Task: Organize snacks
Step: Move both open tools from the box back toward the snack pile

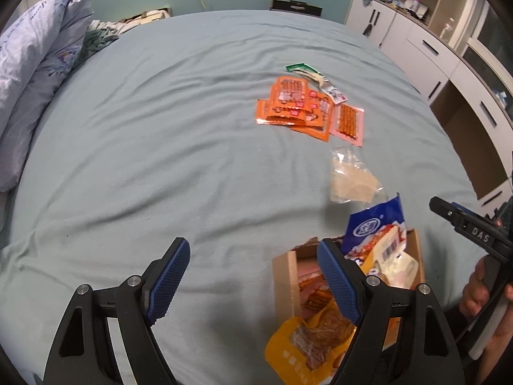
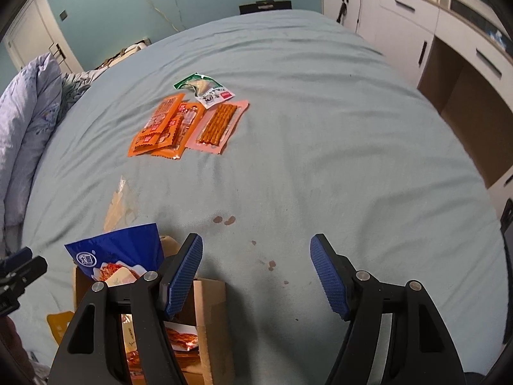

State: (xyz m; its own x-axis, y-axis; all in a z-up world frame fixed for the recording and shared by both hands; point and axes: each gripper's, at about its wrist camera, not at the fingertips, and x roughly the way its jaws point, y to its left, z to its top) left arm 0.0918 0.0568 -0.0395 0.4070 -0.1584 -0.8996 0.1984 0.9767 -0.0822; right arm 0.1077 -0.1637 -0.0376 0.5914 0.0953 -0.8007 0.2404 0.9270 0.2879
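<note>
A pale green bed point(image 1: 160, 147) fills both views, its sheet lightly creased. A rumpled lilac duvet point(image 1: 35, 64) lies along its left edge, and white cabinets point(image 1: 426, 45) run close beside its right edge. The middle and left of the bed are bare, as is the stretch right of the snacks in the right wrist view, apart from a few small brown stains point(image 2: 224, 219).

A cardboard box point(image 1: 283, 276) sits open on the sheet near the bed's near edge. It holds several packets, among them a blue bag point(image 1: 375, 224) that stands upright out of its top and a yellow pack point(image 1: 298, 346) that hangs over its near rim.

Further up the bed, well apart from the box, lies a loose group of snacks: overlapping orange packets point(image 1: 288, 102), a pink packet of sticks point(image 1: 349, 122) touching them on the right, a small white sachet point(image 1: 335, 93), and a green-and-white packet point(image 1: 303, 70) at the far end. Between this group and the box lies a clear, pale plastic bag point(image 1: 349, 176).

The left hand-held gripper point(image 1: 253, 276) stands wide apart with nothing between its blue pads, over bare sheet, its right finger in front of the box. The right hand-held gripper point(image 2: 256, 276) is also spread wide and empty above the stained sheet, its left finger in front of the box's right side. A hand point(image 1: 481, 292) grips its handle.
</note>
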